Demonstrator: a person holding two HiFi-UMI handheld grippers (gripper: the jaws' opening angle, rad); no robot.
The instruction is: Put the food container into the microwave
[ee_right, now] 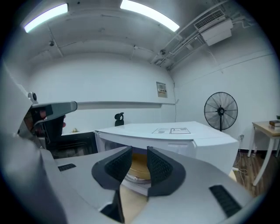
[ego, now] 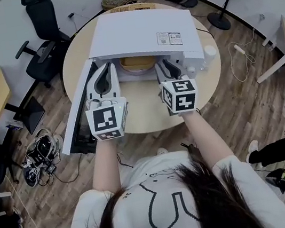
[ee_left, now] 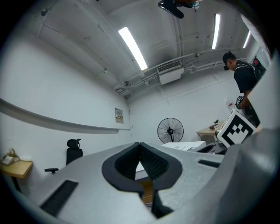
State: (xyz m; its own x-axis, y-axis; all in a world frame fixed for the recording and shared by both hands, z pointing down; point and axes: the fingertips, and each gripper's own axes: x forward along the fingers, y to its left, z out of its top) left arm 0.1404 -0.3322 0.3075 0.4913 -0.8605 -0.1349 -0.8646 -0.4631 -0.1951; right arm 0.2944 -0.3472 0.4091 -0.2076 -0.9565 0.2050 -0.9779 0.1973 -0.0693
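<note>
Finding: the food container (ee_right: 138, 166) is sitting inside the open microwave (ego: 142, 32), whose door (ego: 78, 116) is hanging wide. The left gripper (ee_left: 139, 144) is keeping its jaws together on nothing. The right gripper (ee_right: 139, 148) is holding its jaws slightly parted and empty, pointing at the container. The container is judged light, thin-walled and possibly slippery, so any adjustment is best made by gripping the rim.

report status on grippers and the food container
Left gripper fingers together, empty; right gripper open, empty. Round tan food container inside white box microwave. Its door stands open left, nothing in the way.
</note>
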